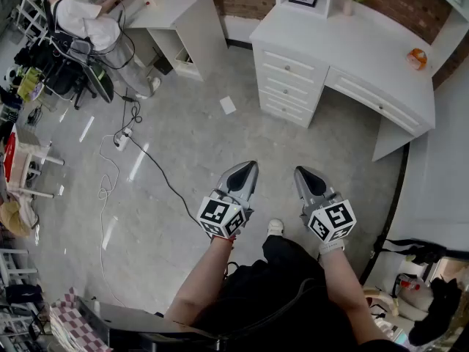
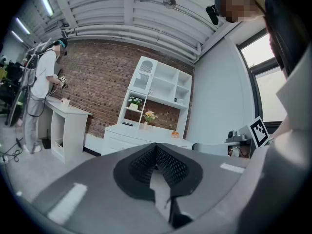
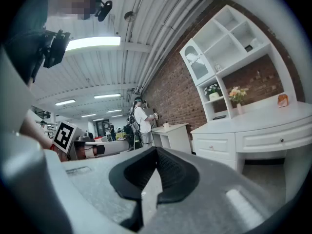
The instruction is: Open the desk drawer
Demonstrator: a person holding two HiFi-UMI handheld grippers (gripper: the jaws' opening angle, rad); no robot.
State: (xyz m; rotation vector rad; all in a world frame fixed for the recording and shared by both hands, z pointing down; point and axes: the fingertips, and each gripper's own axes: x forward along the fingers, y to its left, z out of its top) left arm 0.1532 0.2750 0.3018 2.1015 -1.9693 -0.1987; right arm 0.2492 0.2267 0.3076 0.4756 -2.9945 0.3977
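Clenched on nothing, tips together: left gripper [image 1: 248, 173] and right gripper [image 1: 306, 176], side by side. Well ahead across the floor [image 1: 190, 145], white desk [image 1: 352, 42], top drawer [image 1: 275, 61] shut. Probably light and stiff, sliding straight out. Best pinched squarely at the small, likely slippery knob [image 1: 288, 68].

Before us, left gripper [image 1: 250, 166] & right gripper [image 1: 301, 171] side by side; white wooden desk [image 1: 344, 42] ahead-right, well apart, w/ drawer stack [image 1: 289, 86] under its left end; smaller white table [image 1: 176, 6] further left.
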